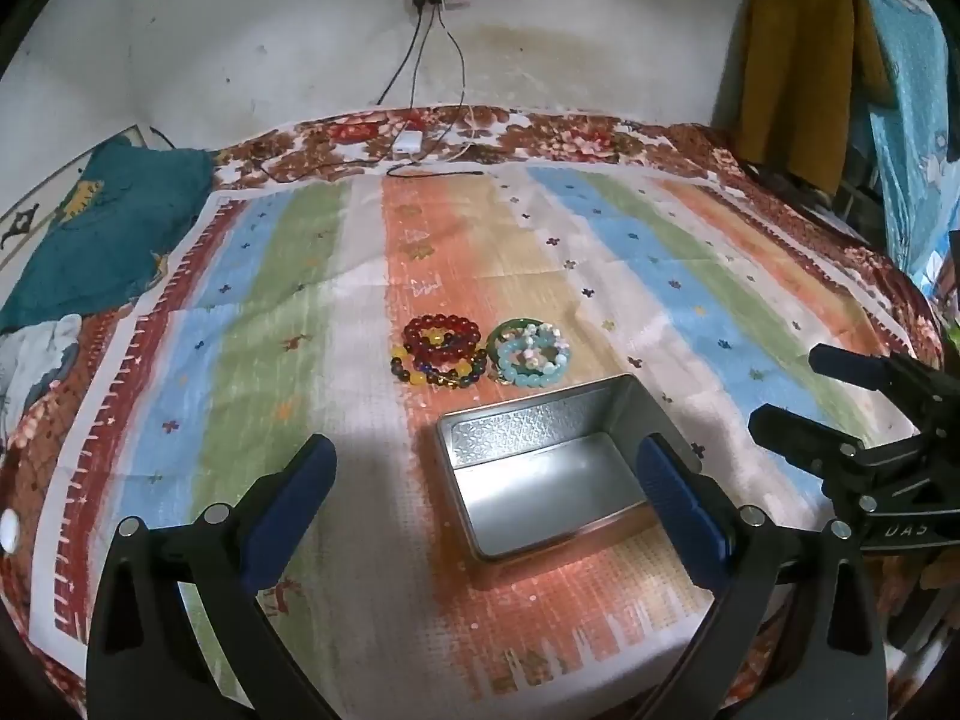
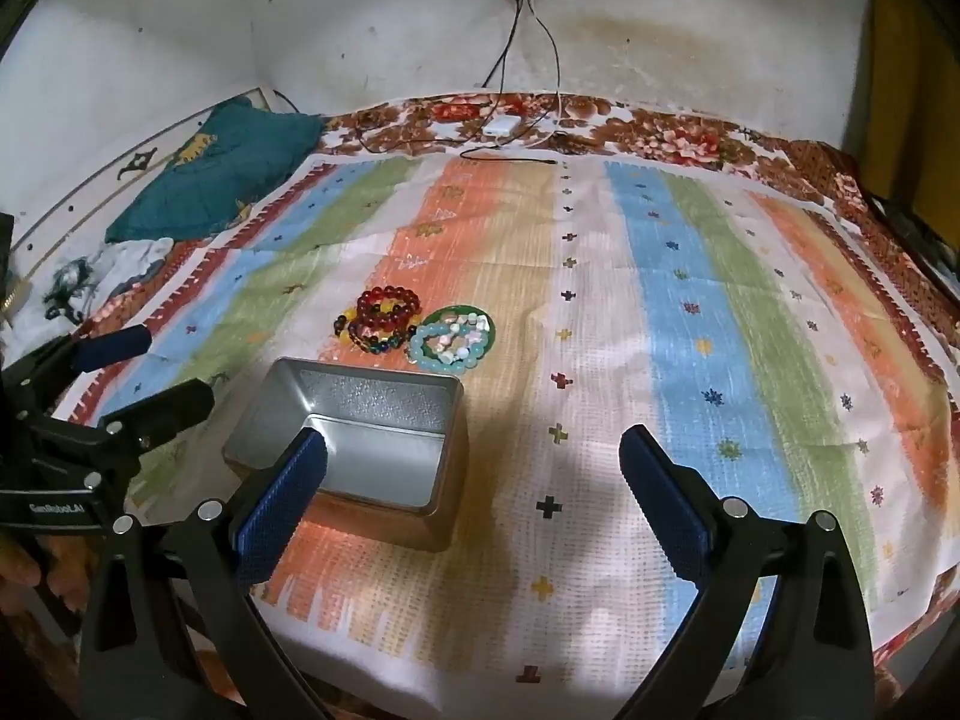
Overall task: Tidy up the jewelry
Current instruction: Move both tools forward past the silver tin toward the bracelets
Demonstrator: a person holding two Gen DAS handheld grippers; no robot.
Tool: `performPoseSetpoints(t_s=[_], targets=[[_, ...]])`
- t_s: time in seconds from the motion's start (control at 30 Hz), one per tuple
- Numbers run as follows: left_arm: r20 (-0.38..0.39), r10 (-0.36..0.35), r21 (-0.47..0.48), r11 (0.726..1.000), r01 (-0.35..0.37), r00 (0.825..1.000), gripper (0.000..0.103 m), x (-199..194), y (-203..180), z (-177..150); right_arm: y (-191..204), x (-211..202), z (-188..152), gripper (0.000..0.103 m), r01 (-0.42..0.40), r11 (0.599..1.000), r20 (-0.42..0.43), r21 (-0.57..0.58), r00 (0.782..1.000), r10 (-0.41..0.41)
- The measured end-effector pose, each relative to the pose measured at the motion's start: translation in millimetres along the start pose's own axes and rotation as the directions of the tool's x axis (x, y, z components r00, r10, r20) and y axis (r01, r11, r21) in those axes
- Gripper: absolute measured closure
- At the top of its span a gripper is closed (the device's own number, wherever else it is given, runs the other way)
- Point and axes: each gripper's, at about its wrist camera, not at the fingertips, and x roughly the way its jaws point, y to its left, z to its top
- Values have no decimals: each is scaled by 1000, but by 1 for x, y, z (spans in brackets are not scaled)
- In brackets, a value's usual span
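Observation:
An open, empty metal tin [image 1: 540,468] sits on the striped cloth; it also shows in the right wrist view [image 2: 360,438]. Just beyond it lie two piles of bead bracelets: red, dark and yellow ones [image 1: 441,351] [image 2: 381,318], and pale blue and white ones on a green ring [image 1: 531,354] [image 2: 456,339]. My left gripper [image 1: 486,468] is open and empty, hovering near the tin's front. My right gripper [image 2: 474,456] is open and empty, to the right of the tin. Each gripper shows in the other's view: the right [image 1: 798,390], the left [image 2: 162,366].
A striped cloth [image 1: 240,330] covers a floral bedspread [image 1: 540,132]. A teal pillow [image 1: 102,222] and folded clothes lie at far left. Cables and a white charger [image 1: 408,141] lie by the wall. Hanging clothes [image 1: 798,60] are at the right.

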Motion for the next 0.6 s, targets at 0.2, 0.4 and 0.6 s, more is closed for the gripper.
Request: performPoseSetpoints(t_s=[0.2, 0.4, 0.6], targets=[[-2, 10, -2, 1000, -10, 1000, 6, 0, 2, -1, -2, 0, 1, 4, -9, 1000, -4, 5, 1000, 9], [-20, 11, -23, 1000, -11, 1000, 6, 3, 4, 0, -4, 3, 4, 4, -10, 1000, -16, 8, 1000, 10], [-53, 17, -62, 998, -20, 998, 6, 11, 18, 5, -5, 10, 13, 4, -1, 1000, -33, 6, 999, 1]])
